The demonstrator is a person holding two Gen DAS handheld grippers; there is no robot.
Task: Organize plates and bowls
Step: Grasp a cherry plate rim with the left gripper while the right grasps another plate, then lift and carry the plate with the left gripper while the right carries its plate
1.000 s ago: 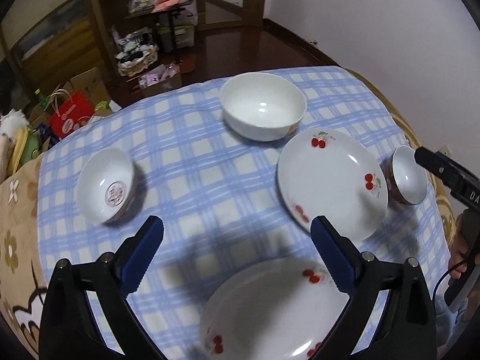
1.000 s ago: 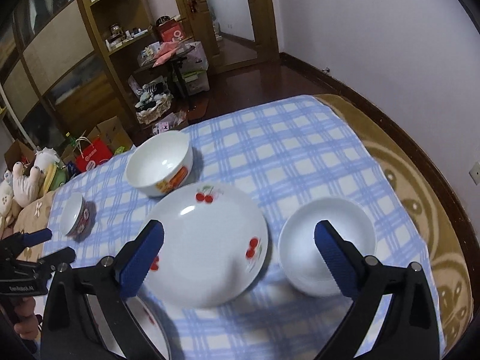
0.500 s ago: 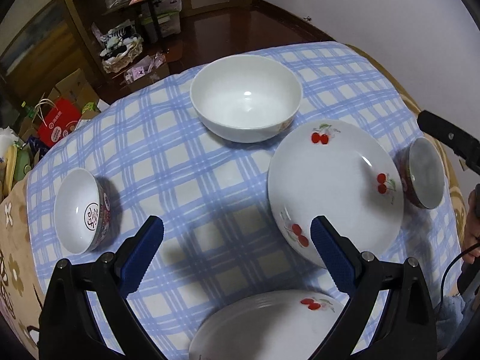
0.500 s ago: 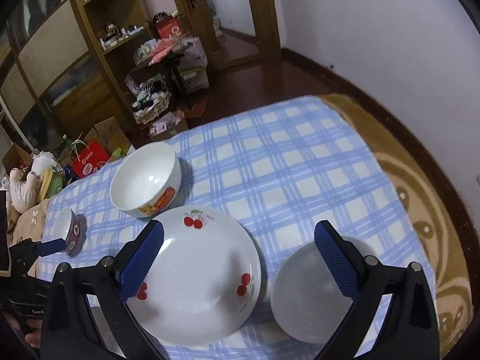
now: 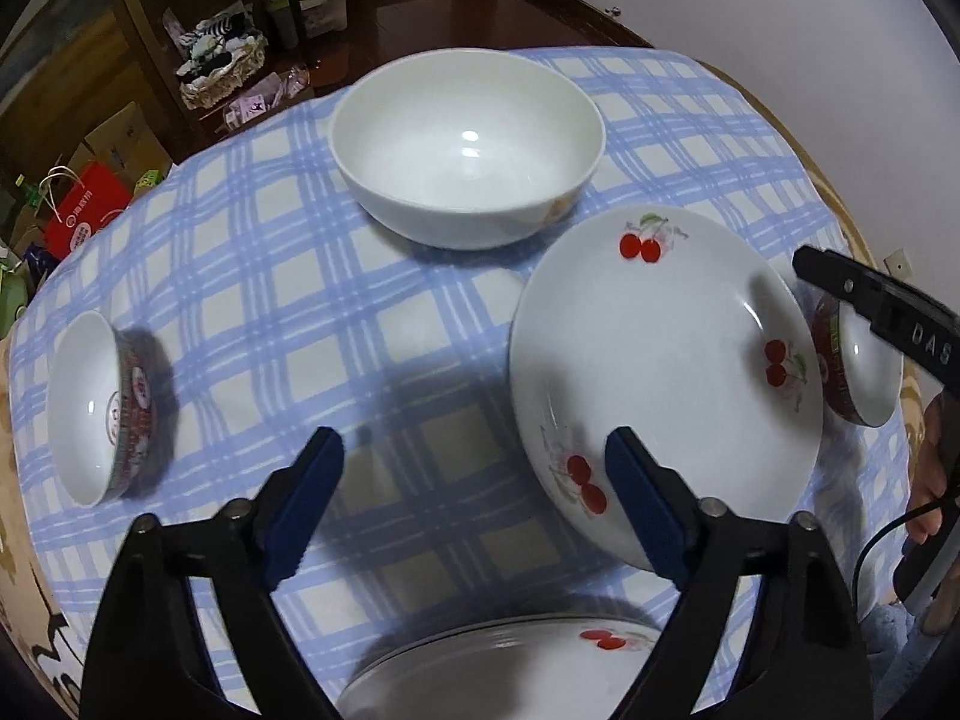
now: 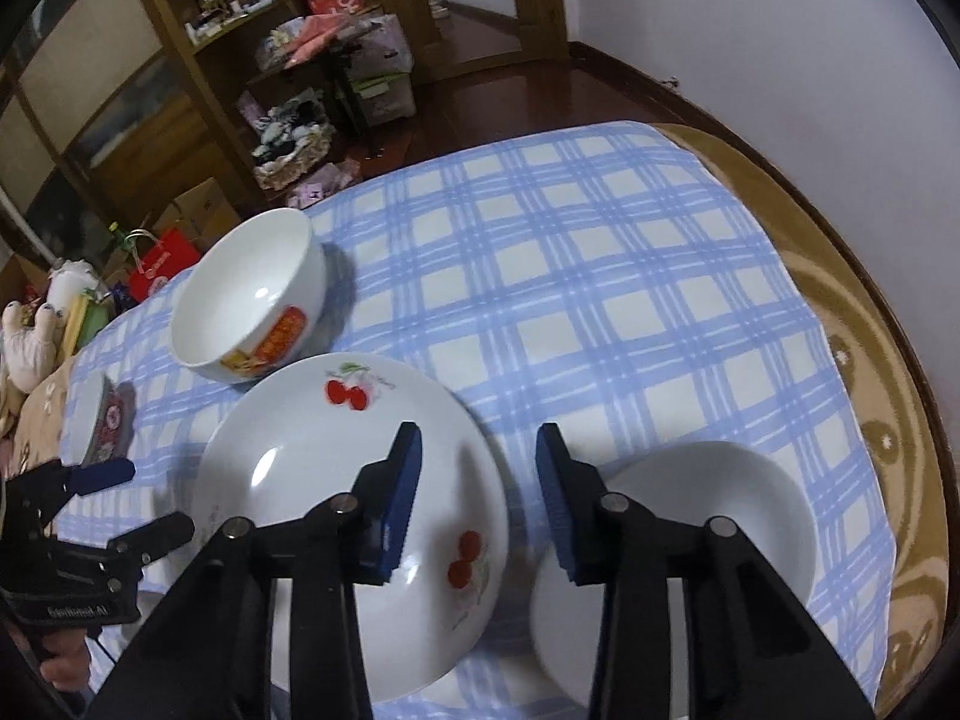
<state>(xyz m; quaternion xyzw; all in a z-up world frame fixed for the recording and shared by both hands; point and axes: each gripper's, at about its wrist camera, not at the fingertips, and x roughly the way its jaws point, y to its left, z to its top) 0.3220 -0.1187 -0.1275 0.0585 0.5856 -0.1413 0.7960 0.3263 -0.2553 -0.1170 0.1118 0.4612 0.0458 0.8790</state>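
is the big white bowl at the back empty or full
Empty. The big white bowl sits upright on the checked cloth, its bare glossy inside showing only light reflections.

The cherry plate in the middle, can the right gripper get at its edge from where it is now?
Probably yes. The right gripper hangs partly open straight above the cherry plate's right rim, with nothing lying between them. The small bowl sits close beside that rim, so room there is tight.

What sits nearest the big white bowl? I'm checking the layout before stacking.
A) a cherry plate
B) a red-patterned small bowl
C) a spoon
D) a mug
A: the cherry plate lies right beside the big white bowl, rims almost meeting, while both small bowls sit farther off.
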